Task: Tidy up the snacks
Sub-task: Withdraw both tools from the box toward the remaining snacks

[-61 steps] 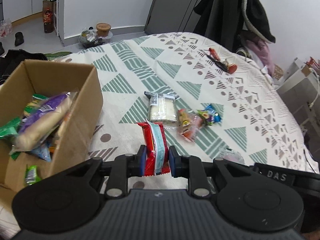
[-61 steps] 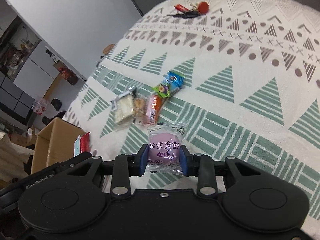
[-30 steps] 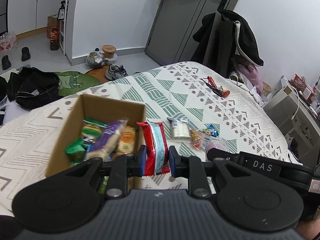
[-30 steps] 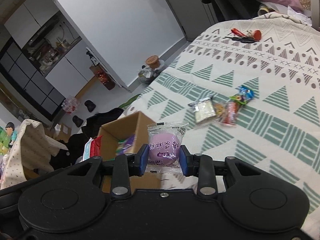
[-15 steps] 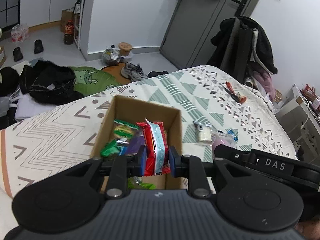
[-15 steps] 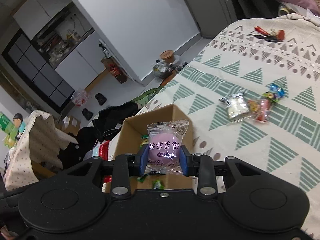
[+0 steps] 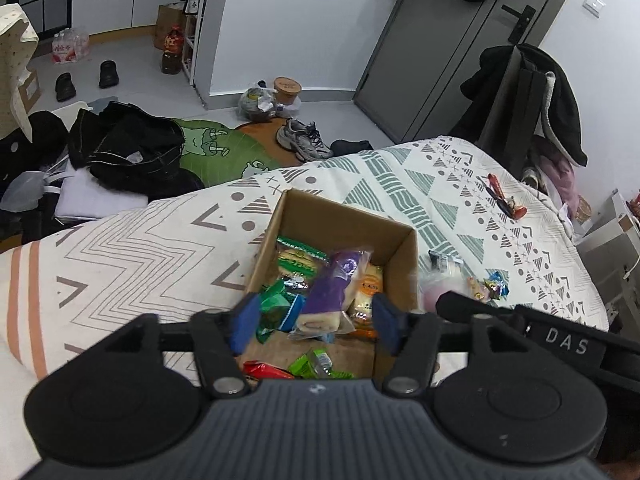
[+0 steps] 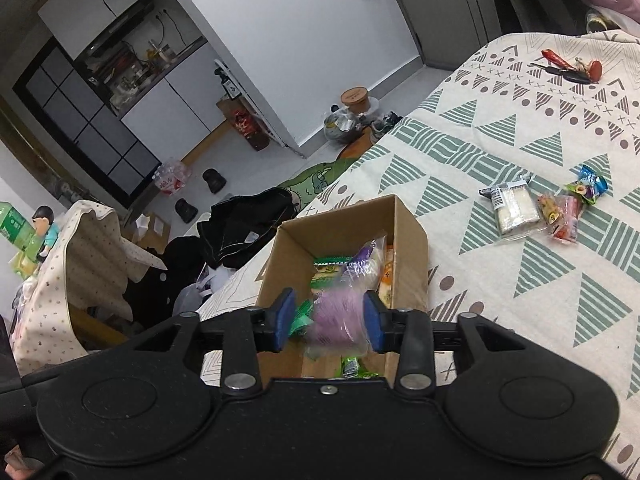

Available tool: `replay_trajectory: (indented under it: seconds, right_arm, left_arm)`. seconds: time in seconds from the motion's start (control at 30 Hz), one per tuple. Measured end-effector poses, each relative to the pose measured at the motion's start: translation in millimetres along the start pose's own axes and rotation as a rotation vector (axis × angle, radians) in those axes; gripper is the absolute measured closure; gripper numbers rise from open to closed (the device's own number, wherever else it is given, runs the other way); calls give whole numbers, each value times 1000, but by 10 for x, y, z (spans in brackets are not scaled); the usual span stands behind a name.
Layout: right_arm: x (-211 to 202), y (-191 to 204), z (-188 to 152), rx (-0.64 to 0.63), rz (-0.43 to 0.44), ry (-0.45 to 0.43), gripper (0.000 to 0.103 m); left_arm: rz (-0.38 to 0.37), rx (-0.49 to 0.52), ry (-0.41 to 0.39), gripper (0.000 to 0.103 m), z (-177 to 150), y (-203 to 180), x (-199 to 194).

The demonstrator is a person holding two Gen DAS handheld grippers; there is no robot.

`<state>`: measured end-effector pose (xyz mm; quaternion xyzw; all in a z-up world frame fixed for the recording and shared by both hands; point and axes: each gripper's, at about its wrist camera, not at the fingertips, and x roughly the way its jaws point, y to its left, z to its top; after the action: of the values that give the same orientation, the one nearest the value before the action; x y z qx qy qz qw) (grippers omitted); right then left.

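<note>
A cardboard box (image 7: 352, 220) (image 8: 412, 236) full of snack packets sits on the patterned bed. My left gripper (image 7: 314, 322) is open and empty above the box; a red packet (image 7: 264, 370) lies in the box near its front edge. My right gripper (image 8: 328, 320) is open above the box, and a blurred purple bun packet (image 8: 340, 318) is between its fingers, dropping free. Loose snacks remain on the bed: a white wafer pack (image 8: 512, 210) (image 7: 442, 262), an orange-pink packet (image 8: 562, 216) and a blue-green candy (image 8: 588, 184) (image 7: 496, 286).
Keys with red tags (image 8: 568, 68) (image 7: 504, 198) lie far back on the bed. The bed edge drops to a floor with black clothes (image 7: 124, 148), shoes (image 7: 304, 140) and a green mat. The right gripper's body (image 7: 540, 336) is beside the box.
Both grippers opened over the box. The red-and-blue packet left my left gripper and the purple bun packet slipped free of my right one.
</note>
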<state>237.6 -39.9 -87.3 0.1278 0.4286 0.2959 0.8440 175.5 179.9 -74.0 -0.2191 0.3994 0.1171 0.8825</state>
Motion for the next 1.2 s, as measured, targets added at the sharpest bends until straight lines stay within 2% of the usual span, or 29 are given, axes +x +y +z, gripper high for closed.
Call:
replay_trajectory:
  seconds: [0.1,0.27,0.37,0.43,0.53,0.67,0.73,1.2]
  right_arm:
    - [-54,-36,5,2,-12,-5,59]
    - [-210,-138,11,-13,-44,-26,41]
    - [-325,-215,18,-22,-63,-43,31]
    - [-407,-268,25,-30,-74,-57,24]
    - [-525,-349,34,-38,-92,-78,14]
    - [-681,-450,38,-57,-98,-101,3]
    - [-748,-506,39,-54,-101,-116,0]
    - [-1115,-973,11,-20,-144,-142,0]
  left_arm:
    - [15,-3,6,27,-13,3,-5]
    - [36,1,14,23,-40,-30,-19]
    - [35,-7,14,17,-52,-66,-43]
    - [34,1,3,15,-65,-111,-71]
    - [23,8,-29,6,-78,-185,-133]
    - [25,45,-52,5,-92,-348,-207]
    - [32,64,-68,5,-107,-437,-248]
    - [7,100,-96,5,-243,-908,-350]
